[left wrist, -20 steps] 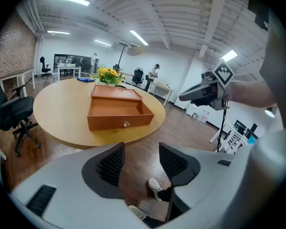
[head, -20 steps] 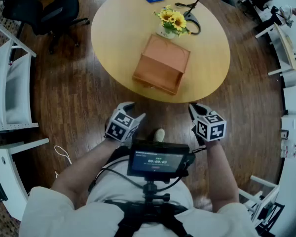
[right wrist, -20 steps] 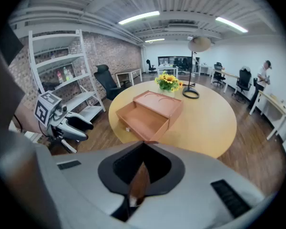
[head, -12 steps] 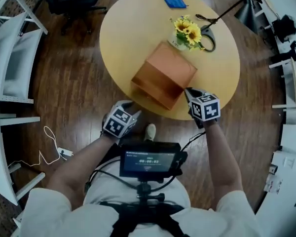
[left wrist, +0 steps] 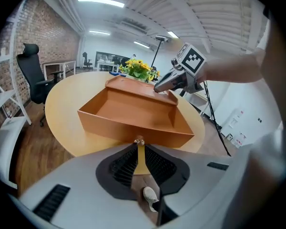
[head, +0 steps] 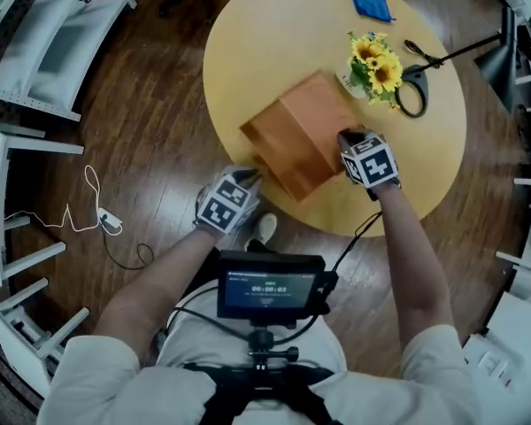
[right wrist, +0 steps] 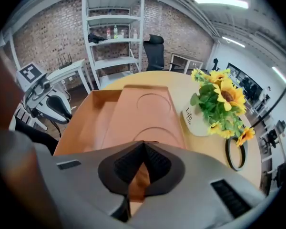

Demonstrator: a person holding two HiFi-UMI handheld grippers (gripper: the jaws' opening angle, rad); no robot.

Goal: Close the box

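Right gripper (head: 345, 138) has reached the lid (right wrist: 148, 113), jaws together like the left gripper's (head: 251, 179); a skewed push could shove the box (left wrist: 133, 112) off the table's (head: 274, 42) near edge.

Left gripper (head: 250, 179) and right gripper (head: 346, 138) jaws together; right arm seemingly stretched farther

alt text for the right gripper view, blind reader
The right gripper, jaws shut, points at the open lid of an orange box on a round table. A white pot of sunflowers stands right of the box; the left gripper is at far left.
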